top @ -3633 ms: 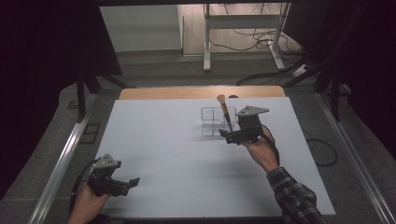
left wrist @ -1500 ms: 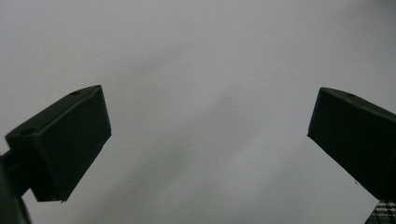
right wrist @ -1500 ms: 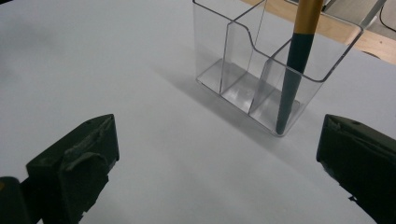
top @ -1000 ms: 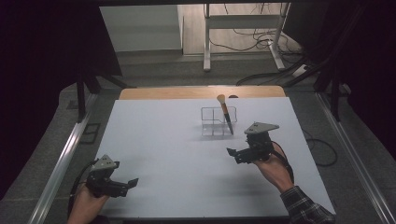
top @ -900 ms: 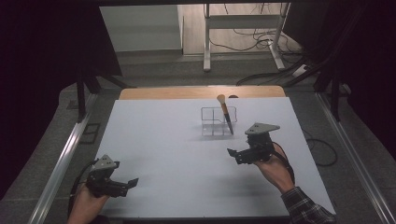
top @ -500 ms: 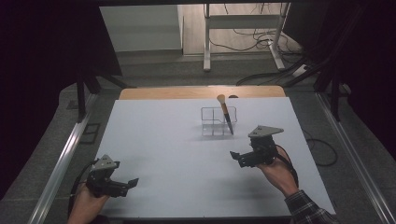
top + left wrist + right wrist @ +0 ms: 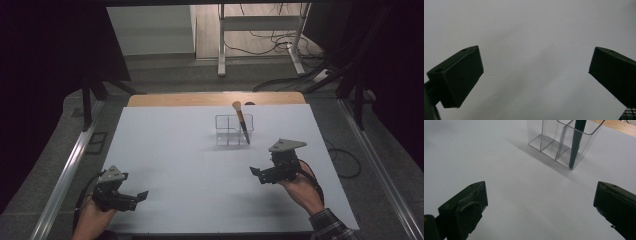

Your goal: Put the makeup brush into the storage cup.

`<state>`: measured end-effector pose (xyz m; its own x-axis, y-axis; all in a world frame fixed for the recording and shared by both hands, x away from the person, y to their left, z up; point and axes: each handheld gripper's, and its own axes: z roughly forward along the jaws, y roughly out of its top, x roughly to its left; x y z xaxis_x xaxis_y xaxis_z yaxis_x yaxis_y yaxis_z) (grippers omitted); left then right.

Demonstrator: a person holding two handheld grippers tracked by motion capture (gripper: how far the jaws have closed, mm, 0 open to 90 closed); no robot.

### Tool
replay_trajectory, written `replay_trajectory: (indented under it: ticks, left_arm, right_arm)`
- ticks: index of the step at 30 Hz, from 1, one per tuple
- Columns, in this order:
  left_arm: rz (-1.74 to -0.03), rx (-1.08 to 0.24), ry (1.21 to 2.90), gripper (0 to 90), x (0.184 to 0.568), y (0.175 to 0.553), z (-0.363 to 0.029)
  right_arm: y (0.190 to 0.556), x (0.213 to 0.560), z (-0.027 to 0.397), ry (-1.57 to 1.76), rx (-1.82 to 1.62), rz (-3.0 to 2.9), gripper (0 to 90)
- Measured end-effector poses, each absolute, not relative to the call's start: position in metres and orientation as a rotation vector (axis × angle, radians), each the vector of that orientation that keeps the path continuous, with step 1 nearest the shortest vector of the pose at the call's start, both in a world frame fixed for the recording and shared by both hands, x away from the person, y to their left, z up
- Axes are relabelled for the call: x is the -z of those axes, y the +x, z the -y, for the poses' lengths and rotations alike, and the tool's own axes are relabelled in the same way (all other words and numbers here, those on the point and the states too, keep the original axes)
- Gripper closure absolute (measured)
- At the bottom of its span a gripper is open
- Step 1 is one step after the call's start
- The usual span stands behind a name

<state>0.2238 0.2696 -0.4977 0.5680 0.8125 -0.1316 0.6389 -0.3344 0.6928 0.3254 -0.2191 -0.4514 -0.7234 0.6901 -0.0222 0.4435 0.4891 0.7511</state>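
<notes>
A clear plastic organiser (image 7: 234, 131) with several compartments stands on the white table, right of centre and toward the back. A makeup brush (image 7: 241, 121) with a dark handle and tan bristles leans in its right-hand compartment, bristles up; the right gripper view shows the organiser (image 7: 554, 142) and the brush handle (image 7: 576, 142) ahead. My right gripper (image 7: 256, 172) is held open and empty over the table, in front of the organiser and a little to its right. Near the table's front left corner my left gripper (image 7: 141, 195) is open and empty, its wide-apart jaws over bare white surface (image 7: 536, 62).
The white table top (image 7: 190, 165) has a wooden strip (image 7: 215, 98) along its far edge. Metal rails (image 7: 65, 175) run along both sides. Desk legs and cables (image 7: 280, 40) lie on the floor beyond. A plaid sleeve (image 7: 332, 227) comes in at the bottom right.
My right gripper has let go of the brush, which now stands in the organiser, and has drawn back toward the front right. The left gripper has stayed put.
</notes>
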Motion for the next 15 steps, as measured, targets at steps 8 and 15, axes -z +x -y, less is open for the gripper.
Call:
replay_trajectory:
  ticks: [8,15]
  left_arm:
    - [-1.155,-0.308,2.083,0.0,0.498,0.224,-0.27]
    - [-1.155,-0.308,2.081,0.0,0.498,0.224,-0.269]
  right_arm:
    - [0.321,0.454,0.225,0.959,-1.056,-2.426,0.0]
    - [0.318,0.456,0.23,0.964,-1.038,-2.427,0.0]
